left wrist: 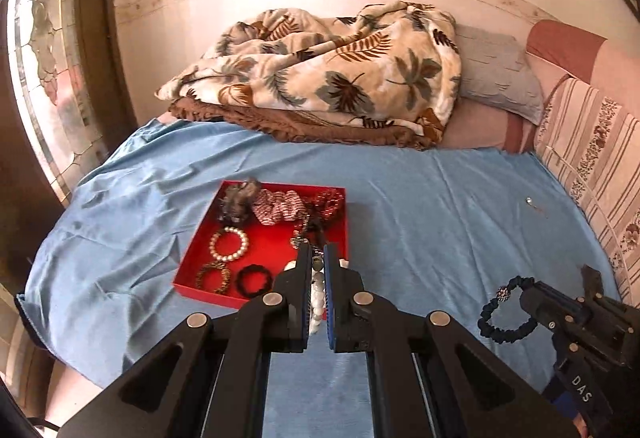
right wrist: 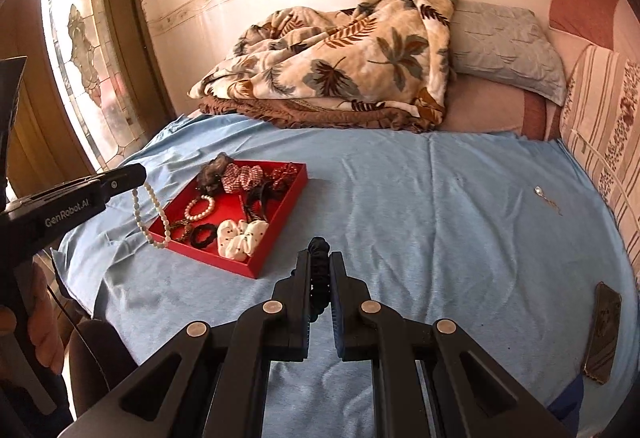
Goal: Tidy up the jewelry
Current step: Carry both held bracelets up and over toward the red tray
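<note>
Mostly the sorting looks done: the red tray [right wrist: 280, 254] on the bed [right wrist: 440, 217] already holds scrunchies, a pearl bracelet [right wrist: 200, 208] and hair ties. Left gripper [left wrist: 316, 258] pinches a white bead necklace [right wrist: 150, 213]; right gripper [right wrist: 320, 258] pinches a dark bracelet [left wrist: 506, 312]. Both hang outside the tray, and a small earring [right wrist: 539, 191] lies apart.
</note>
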{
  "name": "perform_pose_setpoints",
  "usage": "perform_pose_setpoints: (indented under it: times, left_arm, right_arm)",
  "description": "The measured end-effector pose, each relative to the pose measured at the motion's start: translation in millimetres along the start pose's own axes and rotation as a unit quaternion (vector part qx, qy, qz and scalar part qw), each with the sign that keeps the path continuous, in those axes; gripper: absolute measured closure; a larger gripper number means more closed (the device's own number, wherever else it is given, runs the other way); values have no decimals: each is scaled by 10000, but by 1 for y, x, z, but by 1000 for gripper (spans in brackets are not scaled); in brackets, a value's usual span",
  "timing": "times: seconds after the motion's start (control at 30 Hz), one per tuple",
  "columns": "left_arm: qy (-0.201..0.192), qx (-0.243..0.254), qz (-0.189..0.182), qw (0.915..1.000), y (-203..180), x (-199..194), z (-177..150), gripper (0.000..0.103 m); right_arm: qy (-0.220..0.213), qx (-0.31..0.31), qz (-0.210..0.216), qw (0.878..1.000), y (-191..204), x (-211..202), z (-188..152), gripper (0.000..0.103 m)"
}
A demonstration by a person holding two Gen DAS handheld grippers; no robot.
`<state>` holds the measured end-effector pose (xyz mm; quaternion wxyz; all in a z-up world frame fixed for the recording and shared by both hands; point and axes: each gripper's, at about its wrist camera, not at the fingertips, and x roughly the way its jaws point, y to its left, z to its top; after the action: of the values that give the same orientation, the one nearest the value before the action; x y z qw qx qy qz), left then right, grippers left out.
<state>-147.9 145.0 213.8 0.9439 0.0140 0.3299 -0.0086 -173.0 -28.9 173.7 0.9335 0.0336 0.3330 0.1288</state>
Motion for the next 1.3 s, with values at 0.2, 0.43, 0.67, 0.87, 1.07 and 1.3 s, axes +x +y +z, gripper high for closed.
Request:
perform_pose_setpoints:
  times: [0.2, 0.43, 0.67, 0.87, 1.07, 1.3]
  left_arm:
    - [-10, -8, 224, 9997, 12, -4, -1, 97]
    - [36, -155, 319, 9994, 35, 0, -5, 97]
    - [121, -311, 341, 9989, 53, 6, -11, 97]
    - [149, -335, 358, 9987, 58, 10, -14, 97]
    - [159, -348, 363, 9986, 57, 10, -15, 97]
    - [237, -242, 348, 9988, 58, 18, -21, 97]
  right_arm:
    - [-72, -357, 39, 9993, 27, -4, 16, 93]
    - [-132, -635, 172, 9977, 56, -2, 27, 93]
    - [2, -793, 249, 9965, 76, 8, 24, 93]
    - [71, -819, 259, 9963, 82, 12, 23, 93]
    - [123, -769, 283, 9966, 81, 16, 21, 93]
    - [173, -661, 327, 9971, 76, 21, 19, 93]
